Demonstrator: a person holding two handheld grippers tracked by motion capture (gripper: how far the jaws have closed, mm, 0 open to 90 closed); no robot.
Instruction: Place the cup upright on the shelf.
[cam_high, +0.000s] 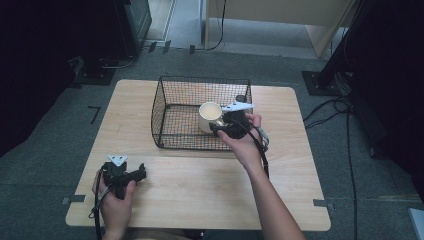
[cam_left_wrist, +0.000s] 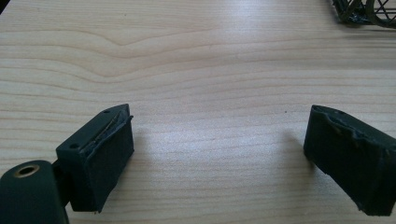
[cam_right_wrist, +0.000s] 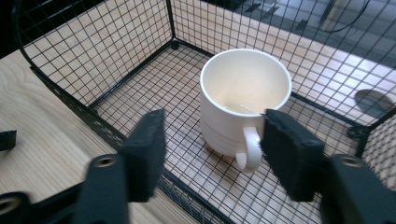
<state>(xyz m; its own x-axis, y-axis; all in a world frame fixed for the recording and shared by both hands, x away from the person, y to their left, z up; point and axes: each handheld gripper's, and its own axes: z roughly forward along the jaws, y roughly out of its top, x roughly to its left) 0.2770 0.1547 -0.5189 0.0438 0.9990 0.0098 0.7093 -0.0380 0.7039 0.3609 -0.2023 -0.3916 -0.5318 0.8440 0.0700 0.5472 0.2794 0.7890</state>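
On the wooden table (cam_high: 200, 175), the mug (cam_right_wrist: 243, 100) stands upright in the wire basket (cam_high: 165, 112), handle toward my right claw (cam_right_wrist: 212, 140), half open and empty, while my left claw (cam_left_wrist: 219, 154) gapes idle.

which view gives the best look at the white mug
The right gripper view: the mug stands upright and close inside the wire basket, its open mouth and handle plain to see. In the high view the mug is small and partly behind the right gripper.
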